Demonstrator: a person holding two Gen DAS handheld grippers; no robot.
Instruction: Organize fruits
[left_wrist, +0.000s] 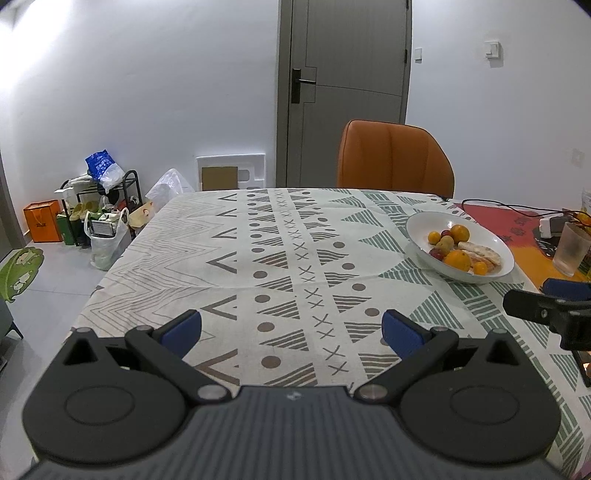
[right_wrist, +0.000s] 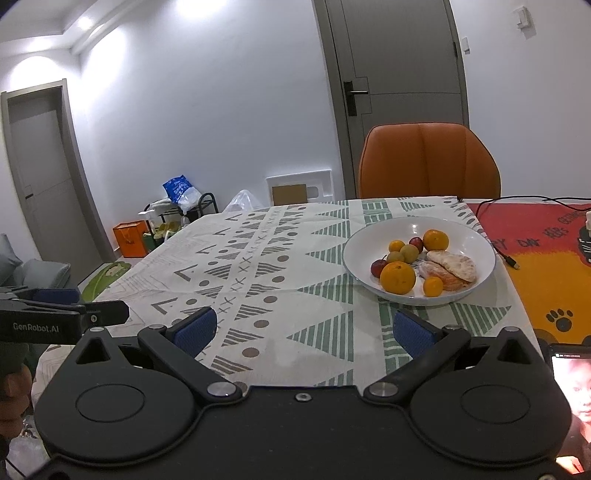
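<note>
white bowl (right_wrist: 476, 236) on tablecloth (right_wrist: 295, 258) holds oranges (right_wrist: 398, 277), small plums (right_wrist: 409, 252), peeled citrus (right_wrist: 452, 267). left gripper (left_wrist: 291, 328) and right gripper (right_wrist: 304, 330) both wide open, empty.

A white bowl (right_wrist: 476, 240) of orange and red fruits (right_wrist: 398, 277) sits on a cream cloth (right_wrist: 258, 266) patterned with green and brown triangles.

Oranges, plums, peeled citrus (right_wrist: 452, 271) fill white bowl (right_wrist: 476, 236).
</note>
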